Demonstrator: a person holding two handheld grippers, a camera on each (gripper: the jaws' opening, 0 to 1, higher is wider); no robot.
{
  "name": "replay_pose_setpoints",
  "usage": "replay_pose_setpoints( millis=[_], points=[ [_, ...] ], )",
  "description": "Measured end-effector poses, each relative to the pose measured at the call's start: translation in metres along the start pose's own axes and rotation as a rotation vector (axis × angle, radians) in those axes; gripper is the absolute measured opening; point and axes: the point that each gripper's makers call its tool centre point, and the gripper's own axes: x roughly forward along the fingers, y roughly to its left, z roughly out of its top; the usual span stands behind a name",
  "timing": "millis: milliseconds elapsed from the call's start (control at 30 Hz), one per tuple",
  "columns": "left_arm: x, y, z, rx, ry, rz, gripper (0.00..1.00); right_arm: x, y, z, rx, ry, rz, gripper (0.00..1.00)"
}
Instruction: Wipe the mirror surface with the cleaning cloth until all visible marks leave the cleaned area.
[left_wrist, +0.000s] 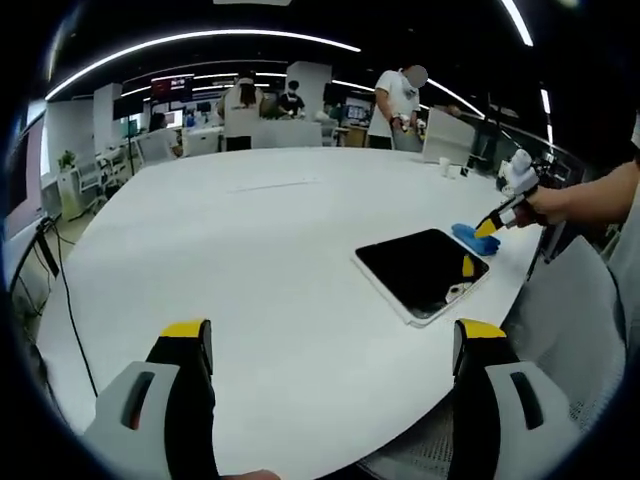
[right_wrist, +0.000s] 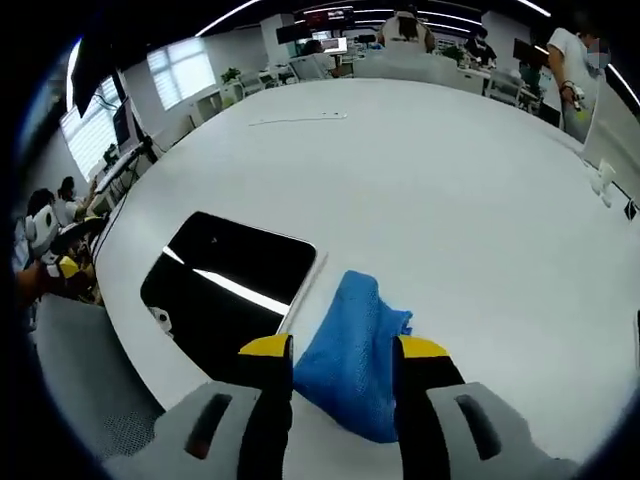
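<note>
in the right gripper view, the right gripper (right_wrist: 340, 362), grey with yellow tips, had its two jaws pinched on a bunched blue cleaning cloth (right_wrist: 352, 360), which lay on the round white table (right_wrist: 440, 190) just beside the edge of the mirror. the flat dark rectangular mirror with a thin white frame (right_wrist: 228, 285) sat to the left of the cloth, face up, reflecting a strip of ceiling light, so i couldn't really tell what marks were on it.

in the left gripper view, the left gripper (left_wrist: 330, 345) hung over bare table with its jaws wide apart, holding nothing, well away from the mirror (left_wrist: 420, 268). further out you could see the right gripper (left_wrist: 490, 226) touching the cloth (left_wrist: 470, 236) at the mirror's far corner, with a person's hand (left_wrist: 545, 205) behind it.

my take: the cloth looked soft and light, so it should fold and drag easily, best kept grabbed by a thick bunched bit so a good flap trails flat on the glass. the mirror looked thin, slick and breakable, and probably slides on that smooth tabletop, so the free gripper might need to steady its frame, not the glass.

way at the back there were desks, monitors and a few people (left_wrist: 396, 100) standing around.
</note>
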Motion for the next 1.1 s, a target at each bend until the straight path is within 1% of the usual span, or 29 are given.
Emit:
replay_pose_setpoints(
  millis=[100,167,200,233,267,300,367,433,500,600,667,733,800,833,900,1100],
  points=[
    [0.000,-0.004,-0.001,0.004,0.005,-0.007,0.99,0.007,-0.001,-0.006,-0.017,0.033,-0.023,0.25],
    [0.000,-0.005,-0.002,0.007,0.009,-0.010,0.99,0.011,0.000,-0.008,-0.009,0.049,-0.020,0.22],
    [-0.001,-0.004,-0.003,0.007,0.011,-0.010,0.99,0.011,-0.003,-0.008,-0.022,0.049,-0.053,0.20],
    [-0.001,-0.004,-0.003,0.005,0.011,-0.008,0.99,0.010,-0.009,-0.008,-0.036,0.064,-0.090,0.17],
    [-0.001,-0.003,-0.002,0.001,0.009,-0.005,0.99,0.011,-0.008,-0.008,-0.042,0.067,-0.090,0.15],
    [-0.002,-0.002,0.000,-0.009,0.003,-0.002,0.99,0.011,-0.005,-0.007,-0.026,0.073,-0.086,0.15],
    [-0.002,-0.002,0.001,-0.013,-0.004,0.001,0.99,0.011,-0.006,-0.008,-0.023,0.095,-0.100,0.12],
    [-0.001,-0.002,0.002,-0.006,-0.004,0.004,0.99,0.011,-0.007,-0.008,-0.012,0.117,-0.104,0.04],
    [-0.001,-0.003,0.003,-0.006,-0.008,0.003,0.99,0.011,-0.007,-0.008,-0.007,0.121,-0.107,0.03],
    [-0.002,-0.003,0.004,-0.003,-0.009,0.004,0.99,0.010,-0.007,-0.009,0.032,0.124,-0.107,0.03],
    [-0.003,-0.002,0.003,-0.001,-0.009,0.004,0.99,0.010,-0.009,-0.009,0.063,0.132,-0.103,0.03],
    [-0.003,0.000,0.002,-0.002,-0.007,0.012,0.99,0.010,-0.008,-0.009,0.126,0.141,-0.112,0.04],
    [-0.005,0.006,0.002,0.001,-0.011,0.045,0.99,0.010,-0.007,-0.010,0.085,0.140,-0.105,0.03],
    [-0.005,0.006,0.001,-0.004,-0.012,0.042,0.99,0.009,-0.006,-0.010,0.091,0.139,-0.108,0.03],
    [-0.005,0.006,0.002,-0.014,-0.015,0.040,0.99,0.009,-0.009,-0.010,0.139,0.129,-0.123,0.01],
    [-0.005,-0.003,0.005,0.005,-0.025,0.016,0.99,0.004,-0.009,-0.007,0.188,0.146,-0.102,0.00]
  ],
)
